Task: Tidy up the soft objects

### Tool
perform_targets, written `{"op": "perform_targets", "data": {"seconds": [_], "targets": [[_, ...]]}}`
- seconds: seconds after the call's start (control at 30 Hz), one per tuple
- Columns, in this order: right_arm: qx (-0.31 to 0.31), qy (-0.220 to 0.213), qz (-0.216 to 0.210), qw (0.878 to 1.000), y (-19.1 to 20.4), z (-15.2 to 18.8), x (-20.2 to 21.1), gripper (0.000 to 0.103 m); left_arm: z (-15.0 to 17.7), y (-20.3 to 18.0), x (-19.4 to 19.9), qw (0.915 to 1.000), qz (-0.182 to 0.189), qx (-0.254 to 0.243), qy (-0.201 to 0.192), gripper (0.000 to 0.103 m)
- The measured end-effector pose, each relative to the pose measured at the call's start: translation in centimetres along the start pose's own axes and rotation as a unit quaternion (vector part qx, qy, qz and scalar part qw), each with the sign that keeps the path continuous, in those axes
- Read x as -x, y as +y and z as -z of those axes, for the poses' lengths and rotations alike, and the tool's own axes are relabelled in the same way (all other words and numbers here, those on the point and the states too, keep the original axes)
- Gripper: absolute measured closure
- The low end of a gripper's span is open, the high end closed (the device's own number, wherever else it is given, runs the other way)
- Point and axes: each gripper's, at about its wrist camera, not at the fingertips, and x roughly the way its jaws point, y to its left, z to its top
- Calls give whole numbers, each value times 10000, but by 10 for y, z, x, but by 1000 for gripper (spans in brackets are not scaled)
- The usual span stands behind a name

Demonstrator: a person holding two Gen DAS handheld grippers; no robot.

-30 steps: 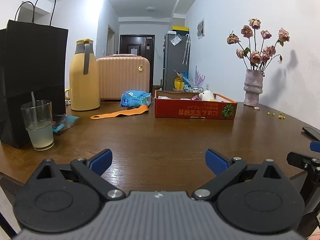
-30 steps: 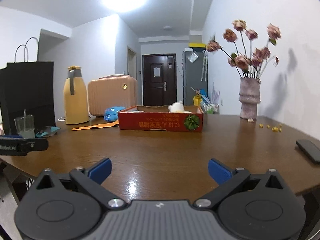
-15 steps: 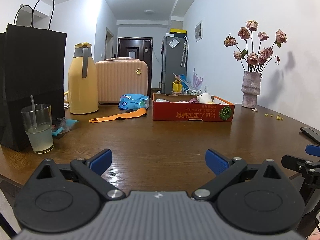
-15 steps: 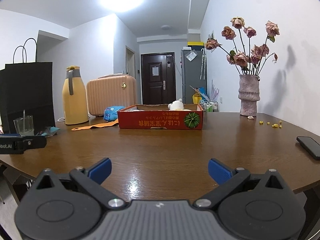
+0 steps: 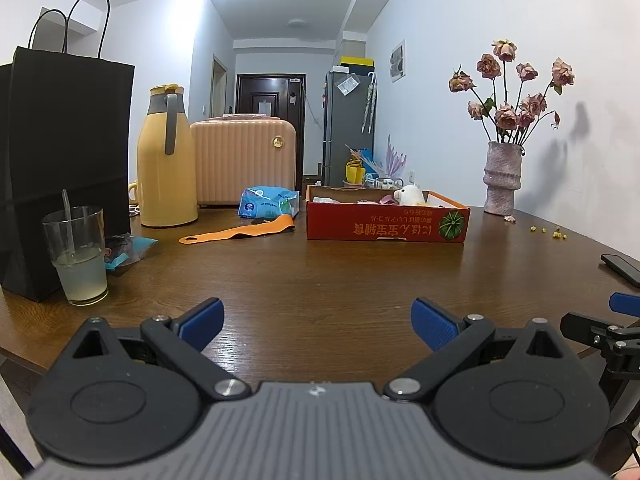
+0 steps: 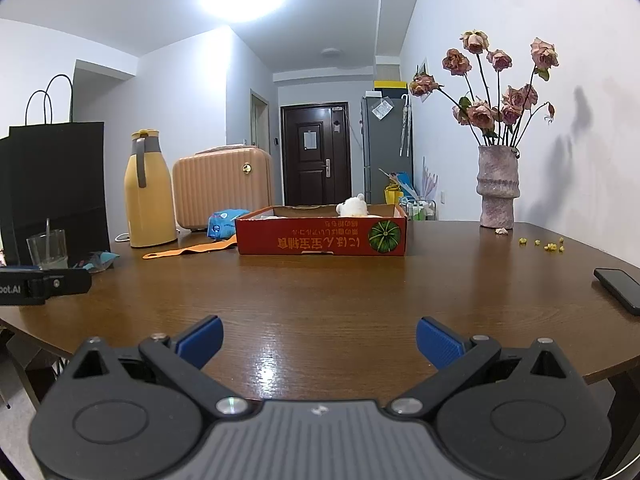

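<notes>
Principal hazard, as a judgement: the soft items sit at the far side of the round dark-brown wooden tabletop (image 5: pixel 320 280), so any reach must cross a long bare stretch with breakables on either flank. On the left stands a clear plastic cup of pale cloudy drink with a straw (image 5: pixel 78 256), close in front of a tall black paper carrier bag (image 5: pixel 64 160); a careless sweep of the left tool (image 5: pixel 316 320) toward the orange fabric strap (image 5: pixel 240 232) or the crumpled blue plastic packet (image 5: pixel 266 202) could tip the cup and wet the goods. On the right, a textured pink ceramic vase of dried roses (image 6: pixel 498 188) and a black phone (image 6: pixel 618 290) near the edge lie within the swing of the right tool (image 6: pixel 318 340). The shallow red cardboard tray with a pumpkin print (image 6: pixel 320 236) is light and may slide or tilt if pushed at its wall instead of entered from above. The white plush toy (image 6: pixel 353 206) lies inside that tray toward its right end, with other pale and pink soft pieces beside it, too small to identify. Both tools hover low over the near edge, well apart from every item; on each the blue-padded jaws are spread wide, holding and touching nothing
</notes>
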Motion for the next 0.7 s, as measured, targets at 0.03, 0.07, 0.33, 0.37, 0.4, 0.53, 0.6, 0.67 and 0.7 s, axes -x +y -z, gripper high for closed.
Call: {"op": "perform_targets", "data": {"seconds": [0.03, 0.07, 0.33, 0.37, 0.4, 0.53, 0.6, 0.67, 0.7], "targets": [[-1, 0, 2, 10000, 0, 0, 0, 0, 0, 0, 0, 10000, 1, -3, -1, 1], [-3, -1, 0, 10000, 0, 0, 0, 0, 0, 0, 0, 10000, 0, -3, -3, 1], [-38, -16, 30, 10000, -1, 0, 0, 0, 2, 0, 1, 10000, 15, -23, 17, 1], [-40, -19, 51, 10000, -1, 1, -1, 0, 2, -1, 1, 10000, 12, -22, 19, 1], [-45, -22, 60, 10000, -1, 1, -1, 0, 1, -1, 1, 10000, 20, -24, 17, 1], [-49, -41, 60, 10000, -1, 1, 0, 0, 2, -1, 1, 10000, 29, -31, 16, 1], [-41, -47, 46, 10000, 0, 1, 0, 0, 2, -2, 1, 10000, 31, -37, 12, 1], [-37, -46, 43, 10000, 0, 2, 0, 0, 2, -1, 0, 10000, 35, -38, 21, 1], [-39, -43, 43, 10000, 0, 2, 0, 0, 2, -2, 1, 10000, 30, -35, 16, 1]]}}
